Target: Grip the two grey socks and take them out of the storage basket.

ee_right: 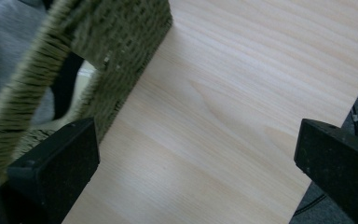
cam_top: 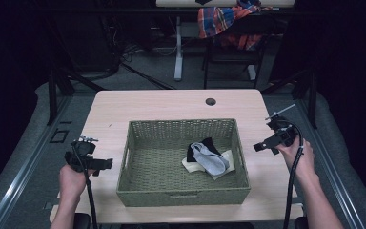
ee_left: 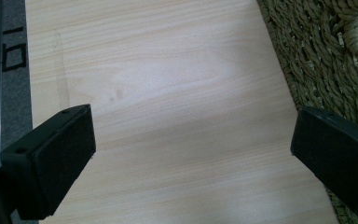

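On the table, at its left edge, the left gripper is hovering just beside the basket, its jaws standing wide apart with nothing between them. The left gripper view is showing the bare wood and the basket's woven wall up close. In the basket's right half the socks are lying in a small heap: grey, black and cream. The right gripper is hovering beside the basket's right wall, jaws wide too. The right gripper view is peeking over the rim at the grey sock.

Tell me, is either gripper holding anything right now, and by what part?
Nothing is held. The left gripper and right gripper are both open over bare table, outside the basket.
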`<state>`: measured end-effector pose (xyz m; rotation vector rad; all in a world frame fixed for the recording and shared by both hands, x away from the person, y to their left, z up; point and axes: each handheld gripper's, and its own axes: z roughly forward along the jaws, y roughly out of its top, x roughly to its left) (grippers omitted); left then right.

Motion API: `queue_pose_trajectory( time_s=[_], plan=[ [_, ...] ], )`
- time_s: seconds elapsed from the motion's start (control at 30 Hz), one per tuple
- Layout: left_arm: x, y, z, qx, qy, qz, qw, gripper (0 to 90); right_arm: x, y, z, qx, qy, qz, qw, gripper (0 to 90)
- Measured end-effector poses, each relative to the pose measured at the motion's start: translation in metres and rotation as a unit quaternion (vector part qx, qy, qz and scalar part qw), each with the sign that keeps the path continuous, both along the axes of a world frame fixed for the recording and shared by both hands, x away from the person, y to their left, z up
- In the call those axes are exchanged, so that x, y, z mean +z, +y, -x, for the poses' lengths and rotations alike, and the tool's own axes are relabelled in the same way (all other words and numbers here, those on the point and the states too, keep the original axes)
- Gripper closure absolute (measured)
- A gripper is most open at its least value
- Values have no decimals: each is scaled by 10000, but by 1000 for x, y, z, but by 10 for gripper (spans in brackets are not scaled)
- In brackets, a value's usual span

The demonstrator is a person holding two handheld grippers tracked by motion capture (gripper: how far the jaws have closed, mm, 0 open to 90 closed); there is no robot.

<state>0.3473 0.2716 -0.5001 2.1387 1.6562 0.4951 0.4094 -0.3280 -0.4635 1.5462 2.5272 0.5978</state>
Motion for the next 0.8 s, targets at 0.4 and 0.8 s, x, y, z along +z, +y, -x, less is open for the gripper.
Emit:
queue_pose_trajectory(
  time_s=[0.4,0.8],
  plan=[
    [-1,-1,0,8,-2,11,10000,0,28,21,7,324,-256,-48,9991,0],
    [-1,1,0,13,15,-11,10000,0,49,54,14,705,-452,-201,9963,0]
  ],
)
